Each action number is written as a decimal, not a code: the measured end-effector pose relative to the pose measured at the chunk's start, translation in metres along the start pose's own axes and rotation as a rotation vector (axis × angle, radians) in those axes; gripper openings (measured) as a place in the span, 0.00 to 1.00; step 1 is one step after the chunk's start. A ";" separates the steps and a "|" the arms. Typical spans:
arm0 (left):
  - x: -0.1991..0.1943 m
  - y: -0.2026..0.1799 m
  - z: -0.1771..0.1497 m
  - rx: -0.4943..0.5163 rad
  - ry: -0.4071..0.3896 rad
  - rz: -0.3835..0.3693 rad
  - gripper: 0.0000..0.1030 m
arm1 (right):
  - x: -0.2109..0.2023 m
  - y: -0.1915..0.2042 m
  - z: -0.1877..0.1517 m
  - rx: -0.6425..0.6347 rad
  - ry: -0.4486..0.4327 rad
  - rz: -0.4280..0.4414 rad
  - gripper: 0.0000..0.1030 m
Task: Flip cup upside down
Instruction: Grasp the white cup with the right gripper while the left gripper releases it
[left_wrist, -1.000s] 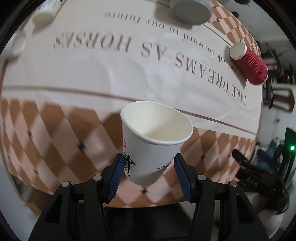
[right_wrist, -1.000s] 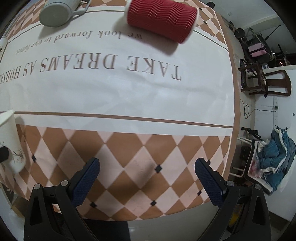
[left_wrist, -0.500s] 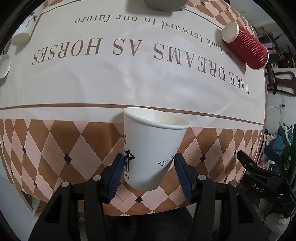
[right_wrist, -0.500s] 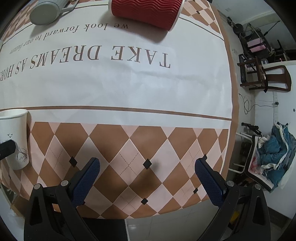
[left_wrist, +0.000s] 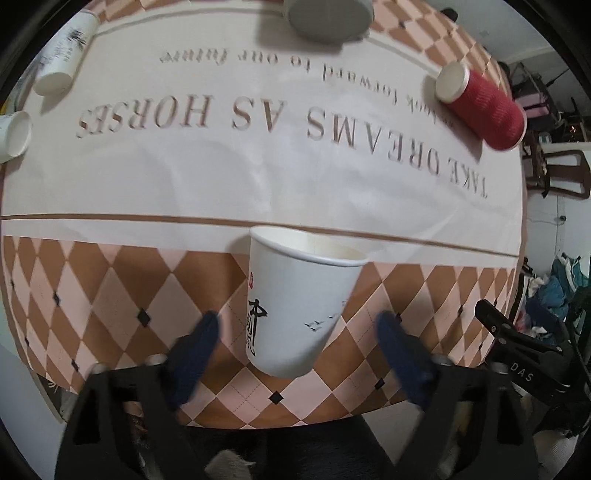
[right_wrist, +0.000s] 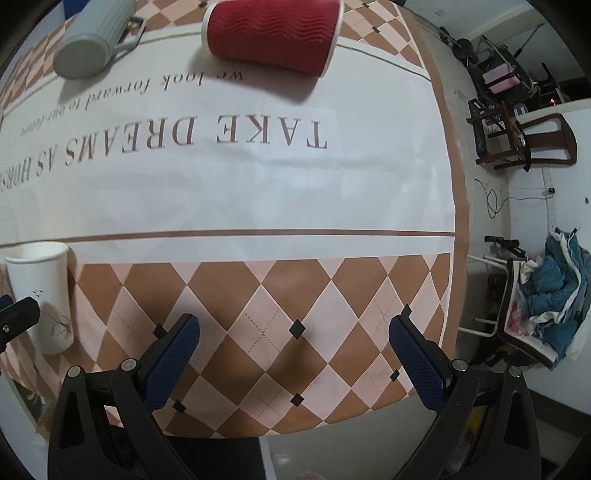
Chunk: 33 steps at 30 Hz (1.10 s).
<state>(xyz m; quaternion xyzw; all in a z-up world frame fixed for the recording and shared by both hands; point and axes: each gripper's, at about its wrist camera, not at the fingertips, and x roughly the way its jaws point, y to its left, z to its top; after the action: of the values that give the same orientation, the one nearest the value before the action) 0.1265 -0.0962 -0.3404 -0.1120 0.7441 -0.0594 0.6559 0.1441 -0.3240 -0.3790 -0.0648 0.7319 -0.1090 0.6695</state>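
A white paper cup (left_wrist: 295, 299) with black calligraphy stands upright, mouth up, on the checkered part of the tablecloth near the front edge. My left gripper (left_wrist: 295, 328) is open, its blue fingers (left_wrist: 199, 339) apart on either side of the cup and not touching it. The cup also shows at the far left of the right wrist view (right_wrist: 44, 295). My right gripper (right_wrist: 291, 347) is open and empty over the checkered cloth, to the right of the cup.
A red ribbed cup (left_wrist: 480, 103) lies on its side at the back right; it also shows in the right wrist view (right_wrist: 269, 33). A grey mug (right_wrist: 92, 44) lies at the back. White cups (left_wrist: 59, 48) lie at the far left. The table edge (right_wrist: 461, 184) is at right, with chairs beyond.
My left gripper set the cup down upright on the cloth and opened, its fingers now apart from the cup. The right gripper stayed open and shifted slightly.
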 end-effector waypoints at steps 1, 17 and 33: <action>-0.006 0.000 -0.001 0.008 -0.019 0.008 0.94 | -0.004 -0.002 0.000 0.004 -0.008 0.011 1.00; -0.082 0.097 -0.050 -0.199 -0.290 0.210 0.98 | -0.075 0.070 0.002 -0.150 -0.031 0.376 1.00; -0.040 0.159 -0.081 -0.317 -0.195 0.249 0.98 | -0.028 0.162 0.009 -0.137 0.131 0.413 0.69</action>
<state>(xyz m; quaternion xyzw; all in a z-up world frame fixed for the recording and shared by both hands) 0.0372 0.0626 -0.3291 -0.1262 0.6851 0.1510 0.7014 0.1644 -0.1610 -0.3931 0.0483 0.7771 0.0764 0.6229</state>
